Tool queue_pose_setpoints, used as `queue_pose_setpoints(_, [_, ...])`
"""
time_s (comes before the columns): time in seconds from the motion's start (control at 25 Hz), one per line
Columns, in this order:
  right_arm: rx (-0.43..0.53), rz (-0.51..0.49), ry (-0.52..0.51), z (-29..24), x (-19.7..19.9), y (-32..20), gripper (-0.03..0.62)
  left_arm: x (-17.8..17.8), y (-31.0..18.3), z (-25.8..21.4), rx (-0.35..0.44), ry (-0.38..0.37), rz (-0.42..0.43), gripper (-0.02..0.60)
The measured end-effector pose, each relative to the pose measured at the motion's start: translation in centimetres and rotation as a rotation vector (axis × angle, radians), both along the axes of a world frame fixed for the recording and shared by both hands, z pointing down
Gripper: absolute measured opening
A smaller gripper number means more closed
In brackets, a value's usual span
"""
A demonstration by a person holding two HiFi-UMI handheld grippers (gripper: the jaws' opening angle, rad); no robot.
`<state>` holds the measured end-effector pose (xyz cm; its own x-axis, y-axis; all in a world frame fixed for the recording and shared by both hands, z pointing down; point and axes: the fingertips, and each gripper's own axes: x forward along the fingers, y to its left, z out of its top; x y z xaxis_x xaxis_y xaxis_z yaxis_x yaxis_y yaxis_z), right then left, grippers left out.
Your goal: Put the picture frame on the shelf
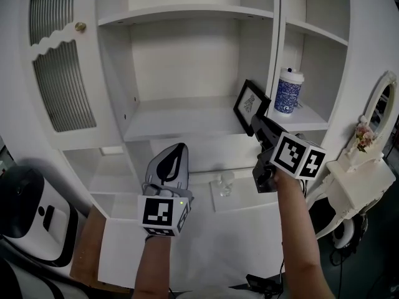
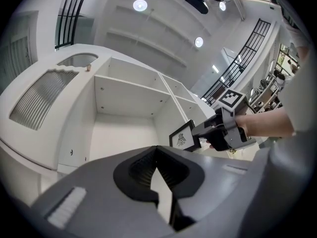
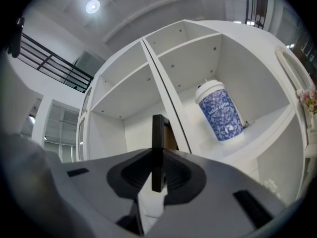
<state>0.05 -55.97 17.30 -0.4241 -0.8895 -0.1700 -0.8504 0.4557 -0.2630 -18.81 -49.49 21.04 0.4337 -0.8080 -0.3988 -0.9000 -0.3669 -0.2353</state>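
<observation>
Before the white cabinet (image 1: 118, 73), pinches the picture frame (image 1: 250, 104) upright in the right gripper (image 1: 257, 124) jaws at centre right, by the bare middle shelf (image 1: 181, 120) right end; holds left gripper (image 1: 171, 161) lower, jaws pressed together, empty.

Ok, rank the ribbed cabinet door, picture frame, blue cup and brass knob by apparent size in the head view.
1. ribbed cabinet door
2. picture frame and blue cup: about alike, frame nearer and angled, so unranked
3. brass knob
</observation>
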Motion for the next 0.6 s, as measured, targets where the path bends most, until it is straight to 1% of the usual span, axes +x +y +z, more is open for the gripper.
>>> queue_pose_setpoints(0.36, [-0.003,0.061,0.013,0.0,0.2,-2.2,0.068,0.1,-0.1,-0.5,0.015,-0.015,-0.013,0.006])
queue_pose_setpoints(0.6, [-0.033,0.057,0.005,0.0,-0.3,-2.9,0.067,0.3,0.0,-0.5,0.015,-0.017,-0.020,0.006])
